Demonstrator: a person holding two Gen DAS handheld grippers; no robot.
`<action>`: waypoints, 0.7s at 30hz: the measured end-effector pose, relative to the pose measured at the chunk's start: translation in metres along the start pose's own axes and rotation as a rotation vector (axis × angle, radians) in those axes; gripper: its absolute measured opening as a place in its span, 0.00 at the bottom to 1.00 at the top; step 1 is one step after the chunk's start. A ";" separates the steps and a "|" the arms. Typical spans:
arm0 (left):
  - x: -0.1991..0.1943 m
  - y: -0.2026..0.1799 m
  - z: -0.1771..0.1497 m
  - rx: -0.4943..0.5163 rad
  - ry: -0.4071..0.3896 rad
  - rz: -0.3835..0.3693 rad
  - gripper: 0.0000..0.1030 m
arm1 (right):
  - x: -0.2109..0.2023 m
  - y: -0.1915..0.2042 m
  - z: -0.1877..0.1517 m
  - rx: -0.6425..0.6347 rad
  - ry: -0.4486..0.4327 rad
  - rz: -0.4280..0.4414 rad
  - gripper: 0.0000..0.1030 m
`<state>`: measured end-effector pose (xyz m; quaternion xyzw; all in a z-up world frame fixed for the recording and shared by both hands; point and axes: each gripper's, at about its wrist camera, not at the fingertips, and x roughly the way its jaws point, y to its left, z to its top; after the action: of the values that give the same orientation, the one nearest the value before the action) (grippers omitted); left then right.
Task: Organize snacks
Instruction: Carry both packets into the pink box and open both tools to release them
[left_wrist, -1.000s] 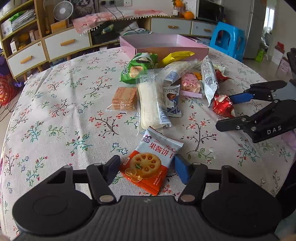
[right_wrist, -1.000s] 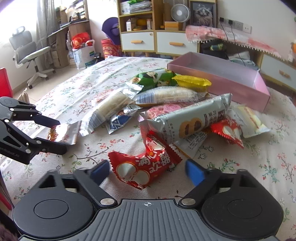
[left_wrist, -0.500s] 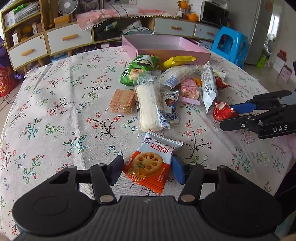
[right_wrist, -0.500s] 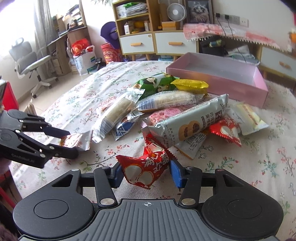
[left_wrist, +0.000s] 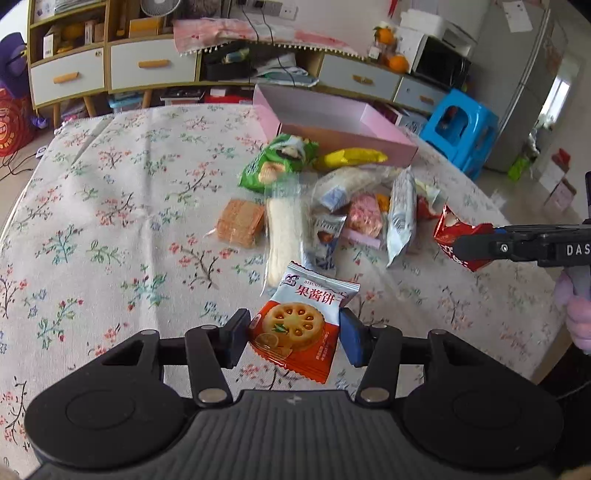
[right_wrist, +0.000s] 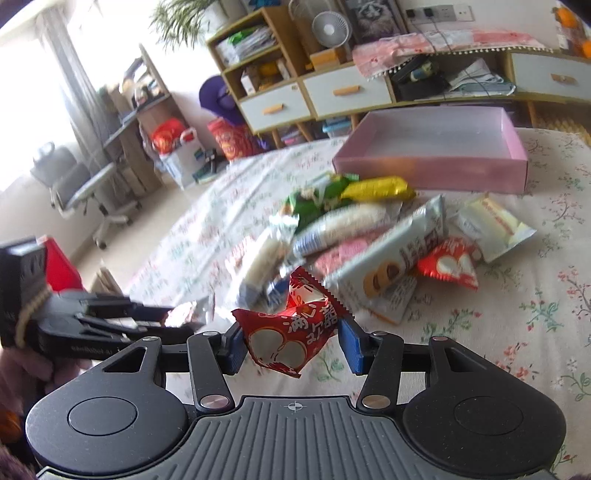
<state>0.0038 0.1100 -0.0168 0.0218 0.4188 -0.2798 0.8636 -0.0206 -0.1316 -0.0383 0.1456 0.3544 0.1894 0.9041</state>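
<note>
Overall, room: shelving unit (right_wrist: 266, 66), drawers, desk fan (right_wrist: 330, 27); right wrist view alone shows office chair (right_wrist: 85, 184), left wrist view alone blue stool (left_wrist: 460, 129) and microwave (left_wrist: 439, 64). Floral tablecloth (left_wrist: 110, 221) covers table. Pink box (left_wrist: 332, 122) at far edge, snack pile (left_wrist: 332, 206) just before it. Left gripper (left_wrist: 293, 336) closing, pads pressing jam biscuit packet (left_wrist: 299, 325), near front edge. Right gripper (right_wrist: 291, 345) clamped on red candy packet (right_wrist: 288, 332), lifted clear of cloth.
</note>
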 end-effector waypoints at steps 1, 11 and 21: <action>0.000 -0.003 0.003 -0.005 -0.006 -0.008 0.46 | -0.002 -0.002 0.004 0.011 -0.012 -0.003 0.48; 0.016 -0.032 0.055 -0.011 -0.049 -0.012 0.46 | 0.000 -0.031 0.061 0.140 -0.038 -0.065 0.48; 0.056 -0.047 0.118 0.031 -0.064 0.033 0.46 | 0.023 -0.077 0.116 0.303 -0.074 -0.103 0.48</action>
<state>0.0922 0.0125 0.0279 0.0331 0.3860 -0.2724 0.8807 0.0937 -0.2042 -0.0005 0.2688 0.3523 0.0819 0.8927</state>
